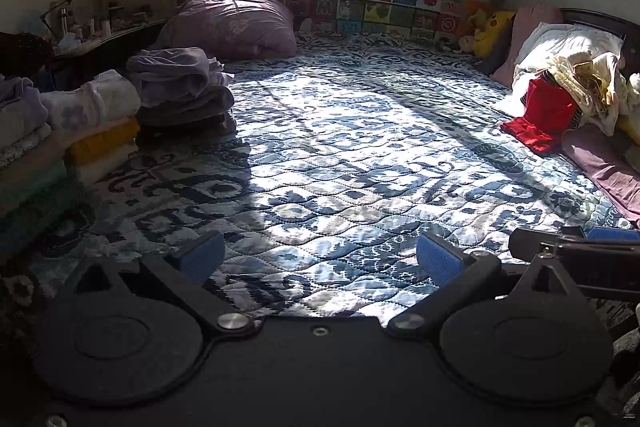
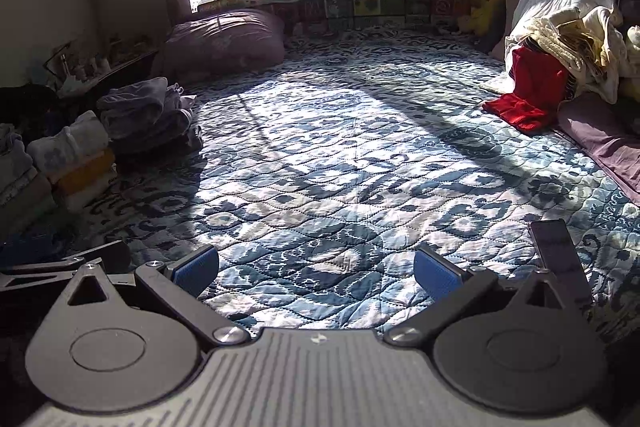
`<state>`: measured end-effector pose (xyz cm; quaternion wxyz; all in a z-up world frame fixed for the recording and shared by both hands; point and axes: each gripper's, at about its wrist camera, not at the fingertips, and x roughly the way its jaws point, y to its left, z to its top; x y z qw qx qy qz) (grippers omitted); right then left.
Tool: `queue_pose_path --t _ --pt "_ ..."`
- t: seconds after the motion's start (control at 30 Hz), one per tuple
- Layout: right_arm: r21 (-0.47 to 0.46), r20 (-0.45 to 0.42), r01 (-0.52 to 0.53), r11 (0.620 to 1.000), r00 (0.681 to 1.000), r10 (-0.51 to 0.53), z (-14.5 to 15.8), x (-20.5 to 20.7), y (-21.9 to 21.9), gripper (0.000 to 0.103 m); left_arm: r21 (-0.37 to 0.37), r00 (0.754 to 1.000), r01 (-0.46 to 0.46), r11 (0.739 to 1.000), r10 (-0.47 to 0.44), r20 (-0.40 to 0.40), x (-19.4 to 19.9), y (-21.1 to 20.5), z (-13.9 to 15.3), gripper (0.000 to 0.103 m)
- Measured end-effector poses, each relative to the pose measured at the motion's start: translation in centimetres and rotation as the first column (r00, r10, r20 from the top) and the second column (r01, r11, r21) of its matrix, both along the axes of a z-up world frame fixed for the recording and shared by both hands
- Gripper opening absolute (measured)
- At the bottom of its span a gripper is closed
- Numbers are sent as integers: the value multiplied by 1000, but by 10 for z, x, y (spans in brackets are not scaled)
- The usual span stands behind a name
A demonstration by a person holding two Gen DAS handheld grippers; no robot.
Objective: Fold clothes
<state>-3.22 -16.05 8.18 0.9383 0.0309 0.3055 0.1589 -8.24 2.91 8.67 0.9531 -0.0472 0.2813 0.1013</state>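
Note:
My left gripper [image 1: 320, 259] is open low over the blue-and-white quilt [image 1: 340, 155], nothing between its blue pads. My right gripper [image 2: 316, 269] is also open over the quilt [image 2: 340, 155], empty; part of it [image 1: 572, 251] shows at the right edge of the left wrist view. A heap of unfolded clothes, cream pieces over a red garment [image 1: 544, 115], lies at the far right against a white pillow; the red garment [image 2: 528, 87] is well ahead of both grippers. Folded clothes stand in stacks [image 1: 88, 123] on the left, seen too as the stacks [image 2: 80, 155].
A purple duvet bundle [image 1: 236, 27] lies at the back left under the window. A colourful padded panel [image 1: 372, 7] and a yellow plush toy [image 1: 492, 31] line the back. A purple sheet [image 1: 612, 167] runs along the right edge. A cluttered shelf [image 1: 88, 27] is at left.

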Motion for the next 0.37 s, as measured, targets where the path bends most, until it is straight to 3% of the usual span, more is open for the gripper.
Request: queue_pose_path --t 0.37 --pt "3 -28 44 999 999 -44 -5 16 -16 103 9 999 31 999 -31 -8 16 -14 -7 103"
